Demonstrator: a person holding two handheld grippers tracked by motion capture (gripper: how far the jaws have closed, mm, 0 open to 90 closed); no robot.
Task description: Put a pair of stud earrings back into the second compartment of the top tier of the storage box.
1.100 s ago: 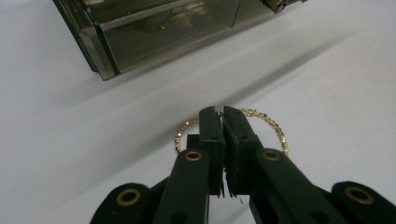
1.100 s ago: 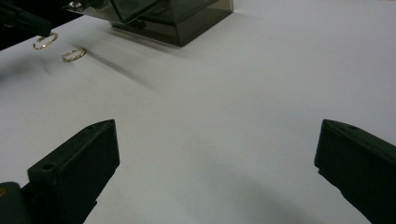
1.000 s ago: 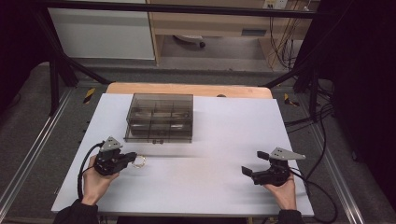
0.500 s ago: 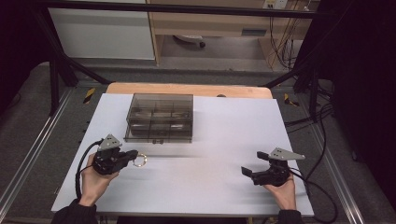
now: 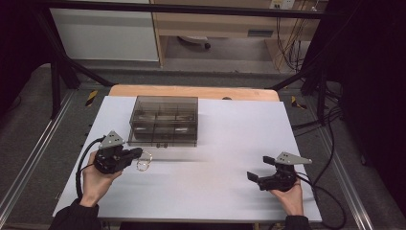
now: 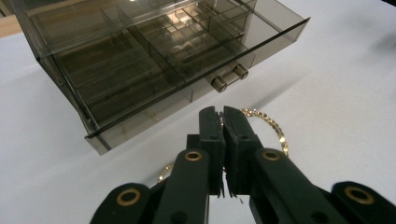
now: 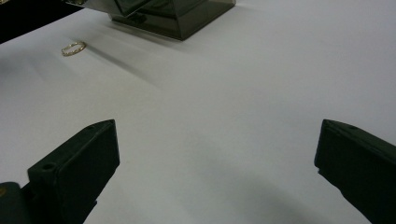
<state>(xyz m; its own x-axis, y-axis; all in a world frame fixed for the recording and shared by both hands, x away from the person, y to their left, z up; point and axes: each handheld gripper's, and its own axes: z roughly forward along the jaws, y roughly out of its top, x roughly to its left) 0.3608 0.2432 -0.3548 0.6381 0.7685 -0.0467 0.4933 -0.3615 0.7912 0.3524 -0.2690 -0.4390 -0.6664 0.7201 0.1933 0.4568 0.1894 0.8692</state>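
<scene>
My left gripper (image 5: pixel 138 153) is shut on a gold beaded bracelet (image 5: pixel 143 163), just in front of a smoky clear drawer box (image 5: pixel 165 120). In the left gripper view the black jaws (image 6: pixel 222 112) meet on the bracelet's (image 6: pixel 271 128) far rim, and its loop curves out on both sides below them. The box (image 6: pixel 140 60) stands close ahead, its divided trays and a small drawer knob (image 6: pixel 229 77) in sight. My right gripper (image 5: pixel 257 167) rests open near the table's right front, nothing between its jaws (image 7: pixel 217 144). From there the bracelet (image 7: pixel 74 48) and the box (image 7: pixel 173 14) show far off.
A white sheet covers the table (image 5: pixel 230 139), with a wooden strip (image 5: pixel 191 91) along the back edge. Dark frame bars (image 5: pixel 57 72) and cables (image 5: pixel 330 120) flank the table. Bare sheet lies between the two grippers.
My left gripper has lifted slightly and edged back towards the person, with the bracelet at its tips. The right gripper has stayed where it was.
</scene>
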